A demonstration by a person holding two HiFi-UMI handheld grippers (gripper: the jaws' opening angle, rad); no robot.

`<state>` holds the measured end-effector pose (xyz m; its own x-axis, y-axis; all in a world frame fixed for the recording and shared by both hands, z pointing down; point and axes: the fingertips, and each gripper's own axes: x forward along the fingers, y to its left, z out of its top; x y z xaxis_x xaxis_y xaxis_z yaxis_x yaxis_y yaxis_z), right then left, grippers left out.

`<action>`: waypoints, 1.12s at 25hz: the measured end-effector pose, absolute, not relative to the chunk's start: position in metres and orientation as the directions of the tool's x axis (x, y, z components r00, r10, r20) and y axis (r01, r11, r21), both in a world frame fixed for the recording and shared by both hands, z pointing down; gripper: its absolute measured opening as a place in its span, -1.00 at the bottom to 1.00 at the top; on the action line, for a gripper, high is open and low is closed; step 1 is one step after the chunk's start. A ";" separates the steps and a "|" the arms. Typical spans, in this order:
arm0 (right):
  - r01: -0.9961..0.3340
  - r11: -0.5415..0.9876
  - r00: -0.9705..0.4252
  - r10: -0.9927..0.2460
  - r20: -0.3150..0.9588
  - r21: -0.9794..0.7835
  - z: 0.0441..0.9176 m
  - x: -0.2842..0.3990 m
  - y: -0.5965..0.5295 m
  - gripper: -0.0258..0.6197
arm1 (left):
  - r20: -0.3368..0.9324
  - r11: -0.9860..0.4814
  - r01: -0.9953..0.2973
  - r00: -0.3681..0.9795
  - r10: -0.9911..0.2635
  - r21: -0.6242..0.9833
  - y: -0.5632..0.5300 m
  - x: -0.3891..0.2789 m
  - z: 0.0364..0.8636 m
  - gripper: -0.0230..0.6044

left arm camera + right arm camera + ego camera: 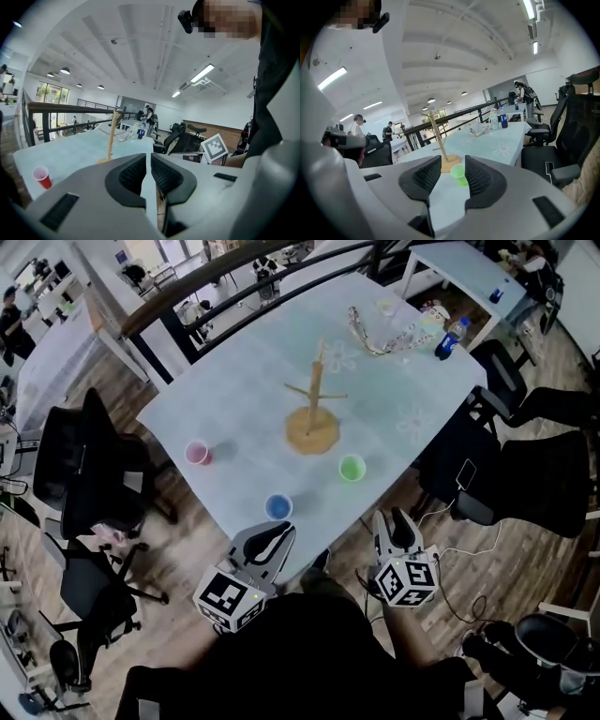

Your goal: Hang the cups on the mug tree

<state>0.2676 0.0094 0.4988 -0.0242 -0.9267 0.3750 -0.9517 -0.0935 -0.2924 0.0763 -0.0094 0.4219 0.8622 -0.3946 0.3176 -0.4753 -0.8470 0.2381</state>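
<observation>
Near the table (234, 399) edge, left gripper (272, 540) jaws meet; right gripper (398, 523) jaws stand apart, empty.

The tabletop (234, 404) carries three cups: pink cup (197, 453), blue cup (277, 507), green cup (352, 468). It also carries one mug tree (314, 423) and one bottle (451, 337). Two grippers appear: left hand-held gripper (275, 534), right hand-held gripper (394, 519).

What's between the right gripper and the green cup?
Just bare table. The head view shows nothing else between the right gripper and the green cup.
</observation>
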 end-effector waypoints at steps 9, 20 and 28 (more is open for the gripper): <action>-0.974 -0.016 -0.097 -0.871 0.482 -0.226 0.573 0.286 -0.032 -0.20 | 0.390 -0.763 -0.593 0.786 -0.479 0.258 -0.025 0.079 0.446 -0.85; -0.987 0.104 -0.159 -0.774 0.613 -0.125 0.666 0.282 -0.082 -0.10 | 0.432 -0.715 -0.648 0.741 -0.514 0.262 -0.040 0.090 0.458 -0.81; -0.987 0.140 -0.159 -0.746 0.647 -0.082 0.691 0.272 -0.113 -0.06 | 0.447 -0.691 -0.678 0.715 -0.538 0.251 -0.047 0.070 0.458 -0.69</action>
